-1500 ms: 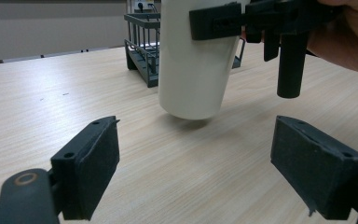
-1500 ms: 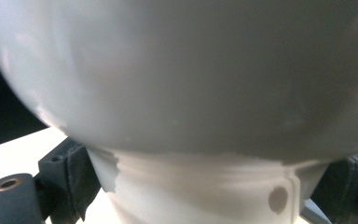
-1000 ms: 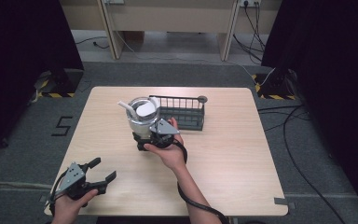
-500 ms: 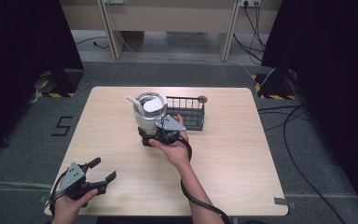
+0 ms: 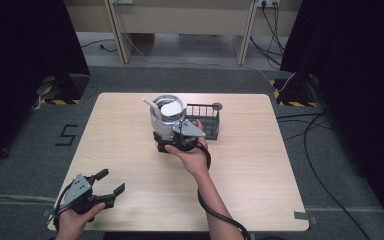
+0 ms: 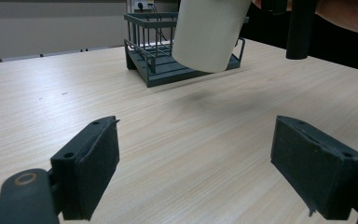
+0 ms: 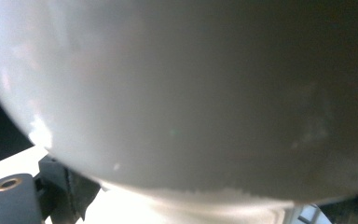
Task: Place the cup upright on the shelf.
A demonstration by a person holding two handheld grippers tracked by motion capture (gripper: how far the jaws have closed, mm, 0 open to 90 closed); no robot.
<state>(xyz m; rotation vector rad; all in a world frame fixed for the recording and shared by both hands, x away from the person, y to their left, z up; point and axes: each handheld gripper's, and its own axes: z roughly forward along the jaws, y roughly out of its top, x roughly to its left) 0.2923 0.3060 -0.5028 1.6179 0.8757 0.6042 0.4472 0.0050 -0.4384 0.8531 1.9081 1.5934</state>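
Holding a white cup [image 5: 166, 120] clear of the pale wooden bench [image 5: 280, 165], just in front of the dark wire rack [image 5: 207, 120], with a shadow falling on the wood beneath it in the left gripper view. Pinching the cup's side with the right gripper [image 5: 176, 140], fingers closing on the wall, as far as the lift suggests. Resting the left gripper [image 5: 111, 181] near the bench's front corner, fingers [image 6: 86, 163] spread wide and gripping nothing.

Risking a slip: gripping a smooth, tapering wall from one side only, so likely tilting and dropping onto the bench or knocking the rack's rim. Also risking tipping out the white spoon [image 5: 150, 104] leaning inside the cup.

Working on a bare, fine-grained wood surface, looking flat and dry. Standing on grey carpet [image 5: 330, 100], with black curtains [image 5: 25, 60] at both sides and cables trailing across the floor.
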